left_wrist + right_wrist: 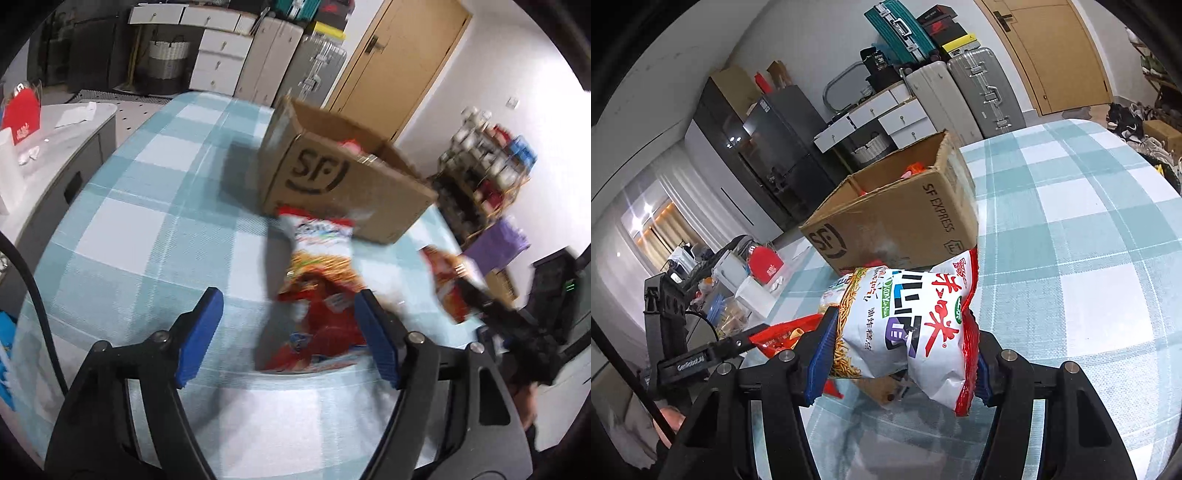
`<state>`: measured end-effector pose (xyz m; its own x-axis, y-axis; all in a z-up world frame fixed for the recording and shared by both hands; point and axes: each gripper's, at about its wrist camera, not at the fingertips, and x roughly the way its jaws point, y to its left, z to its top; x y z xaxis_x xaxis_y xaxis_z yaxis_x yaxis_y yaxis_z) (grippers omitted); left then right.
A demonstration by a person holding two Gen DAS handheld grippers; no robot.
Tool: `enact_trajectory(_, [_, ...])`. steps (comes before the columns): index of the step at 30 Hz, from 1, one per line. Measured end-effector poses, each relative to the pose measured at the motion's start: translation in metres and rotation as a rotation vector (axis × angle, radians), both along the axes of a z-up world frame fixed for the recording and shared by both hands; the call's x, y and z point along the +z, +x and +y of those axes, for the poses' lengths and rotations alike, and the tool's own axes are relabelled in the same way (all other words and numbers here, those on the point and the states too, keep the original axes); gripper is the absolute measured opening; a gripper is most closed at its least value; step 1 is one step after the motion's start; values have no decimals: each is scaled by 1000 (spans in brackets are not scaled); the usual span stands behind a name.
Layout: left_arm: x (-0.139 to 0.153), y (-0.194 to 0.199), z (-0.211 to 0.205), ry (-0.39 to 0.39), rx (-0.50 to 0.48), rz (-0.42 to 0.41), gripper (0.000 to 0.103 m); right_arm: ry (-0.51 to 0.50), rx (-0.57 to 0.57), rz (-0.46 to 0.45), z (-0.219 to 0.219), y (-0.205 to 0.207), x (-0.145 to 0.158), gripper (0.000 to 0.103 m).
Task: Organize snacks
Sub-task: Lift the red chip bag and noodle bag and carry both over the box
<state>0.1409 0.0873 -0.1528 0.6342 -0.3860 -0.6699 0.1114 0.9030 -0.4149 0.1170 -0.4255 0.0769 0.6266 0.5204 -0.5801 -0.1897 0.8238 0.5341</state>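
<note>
both wrist views share the carton.

Brown cardboard box, white-and-red snack bag, teal-and-white checked tablecloth, blue tool pads

Both handheld tools were matte black plastic, forked into two angular arms with open cut-outs. The left gripper carried ribbed blue pads on its fingertips, and round silver screws sat at the finger pivots. A black cable curved past its left side. The right gripper matched it: the same blue ribbed pads, the same silver screws. Small white lettering ran along one black bar, too small to read.
</note>
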Motion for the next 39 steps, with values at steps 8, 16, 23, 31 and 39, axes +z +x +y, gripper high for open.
enact_trajectory(8, [3, -16, -19, -30, -97, -41, 87, 15, -6, 12, -4, -3, -6, 62])
enact_trajectory(16, [-30, 4, -44, 39, -102, 51, 87, 13, -6, 16, -4, -5, -7, 62])
enact_trajectory(23, [-54, 17, -43, 23, -146, 94, 44, 12, -7, 22, -5, -6, -10, 62])
enact_trajectory(31, [-52, 15, -37, 8, -179, 99, 36, 13, 1, 25, -2, -8, -10, 62])
enact_trajectory(39, [-10, -2, -17, -19, -148, 15, 36, -3, 19, -4, 4, -11, 3, 62])
